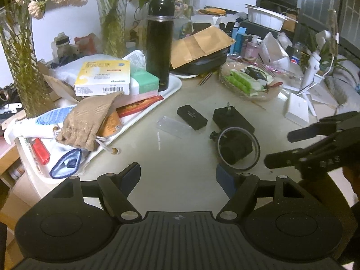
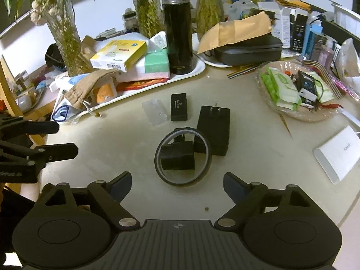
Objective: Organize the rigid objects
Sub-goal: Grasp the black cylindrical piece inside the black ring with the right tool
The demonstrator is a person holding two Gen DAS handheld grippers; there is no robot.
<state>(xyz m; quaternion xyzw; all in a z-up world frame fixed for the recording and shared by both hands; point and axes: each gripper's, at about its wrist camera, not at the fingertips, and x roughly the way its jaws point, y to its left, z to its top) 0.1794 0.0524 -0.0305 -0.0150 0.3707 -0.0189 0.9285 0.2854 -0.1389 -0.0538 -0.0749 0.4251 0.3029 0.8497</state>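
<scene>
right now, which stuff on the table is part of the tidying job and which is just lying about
Likely job items, loose on the bare table between the open grippers:
- tape ring
- black block inside it
- plug adapter
- small black box
- clear case

Just lying about:
- flask
- yellow box
- cloth pouch
- snack bowl
- white box
- vases

Far centre: a black thermos flask (image 2: 177,29) stands upright at the right end of a white tray (image 2: 199,68). On the tray to its left lie a yellow box (image 2: 119,54) stacked on a green-and-white box (image 2: 155,64), with a tan drawstring pouch (image 2: 90,85) nearer. Glass vases with flower stems (image 2: 65,29) stand behind. Right: a clear dish of packets (image 2: 297,90). Near right: a white flat box (image 2: 337,155) on the tabletop (image 2: 112,146).
</scene>
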